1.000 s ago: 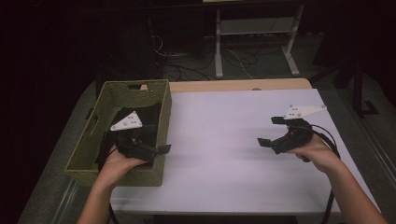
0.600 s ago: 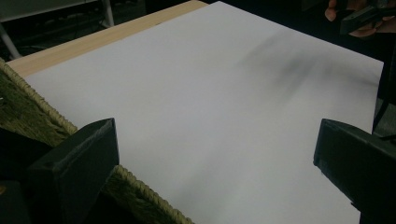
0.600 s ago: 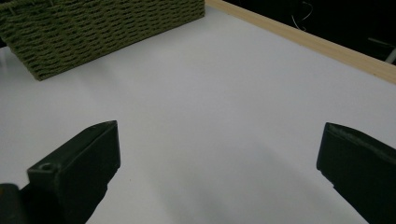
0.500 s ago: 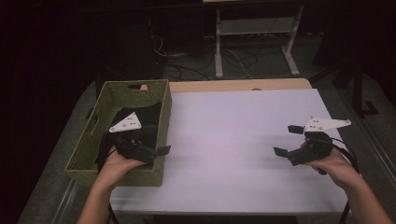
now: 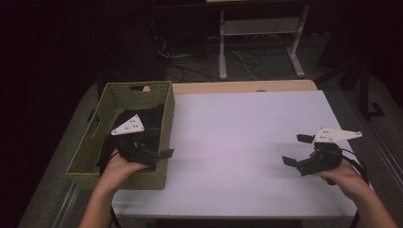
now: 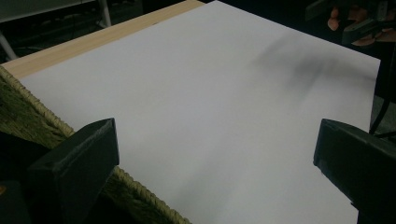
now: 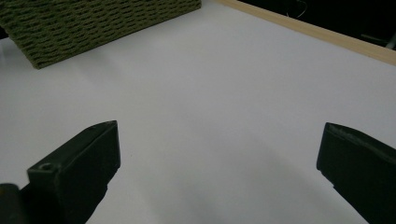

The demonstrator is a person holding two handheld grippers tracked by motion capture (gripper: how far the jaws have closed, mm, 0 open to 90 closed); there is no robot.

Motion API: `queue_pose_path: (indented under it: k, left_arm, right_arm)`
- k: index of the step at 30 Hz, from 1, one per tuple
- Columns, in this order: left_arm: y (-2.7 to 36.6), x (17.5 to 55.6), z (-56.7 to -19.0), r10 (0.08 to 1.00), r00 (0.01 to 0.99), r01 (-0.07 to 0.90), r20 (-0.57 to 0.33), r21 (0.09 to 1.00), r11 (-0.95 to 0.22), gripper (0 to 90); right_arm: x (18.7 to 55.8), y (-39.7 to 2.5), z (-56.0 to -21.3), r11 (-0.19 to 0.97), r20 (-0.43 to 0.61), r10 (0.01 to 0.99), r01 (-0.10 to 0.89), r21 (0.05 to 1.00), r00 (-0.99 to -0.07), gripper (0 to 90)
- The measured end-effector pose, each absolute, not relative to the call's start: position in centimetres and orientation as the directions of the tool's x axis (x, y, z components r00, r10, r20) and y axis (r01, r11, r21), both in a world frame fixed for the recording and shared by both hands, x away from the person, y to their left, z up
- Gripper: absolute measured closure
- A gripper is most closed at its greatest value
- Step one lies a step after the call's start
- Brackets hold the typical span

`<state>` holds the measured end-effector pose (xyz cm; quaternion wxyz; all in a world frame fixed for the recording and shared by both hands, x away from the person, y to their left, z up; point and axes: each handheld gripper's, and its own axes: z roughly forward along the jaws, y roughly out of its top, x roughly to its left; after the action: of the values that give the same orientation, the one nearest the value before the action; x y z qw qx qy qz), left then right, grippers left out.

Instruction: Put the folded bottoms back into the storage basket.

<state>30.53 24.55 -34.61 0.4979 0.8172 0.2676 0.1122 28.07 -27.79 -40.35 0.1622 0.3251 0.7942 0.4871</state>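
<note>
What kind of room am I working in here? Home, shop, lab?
Probably a lab or recording workspace: a dim room, a white-topped table with a wooden edge, loose cables on the floor behind it, and a white metal-framed bench. A woven green basket sits at the table's left.

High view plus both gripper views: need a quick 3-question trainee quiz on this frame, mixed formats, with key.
1. True or false: the right gripper holds something.
2. The left gripper is at the basket's: A) far wall B) table-side rim C) outer left wall
3. Fill in: dark ____ lies inside the basket.

Key: 1 false, its jaws are open over the bare white table. 2 B. 3 cloth.
</note>
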Motion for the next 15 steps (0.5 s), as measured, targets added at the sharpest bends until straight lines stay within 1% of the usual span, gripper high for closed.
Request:
queue_pose_path:
  k: [15]
  left_arm:
    - [24.55, 30.56, -34.62, 0.549, 0.831, 0.327, -0.084, 0.873, -0.362, 0.2]
  right_arm:
    - [28.12, -27.91, -40.5, 0.314, 0.06, 0.673, 0.359, 0.879, -0.737, 0.0]
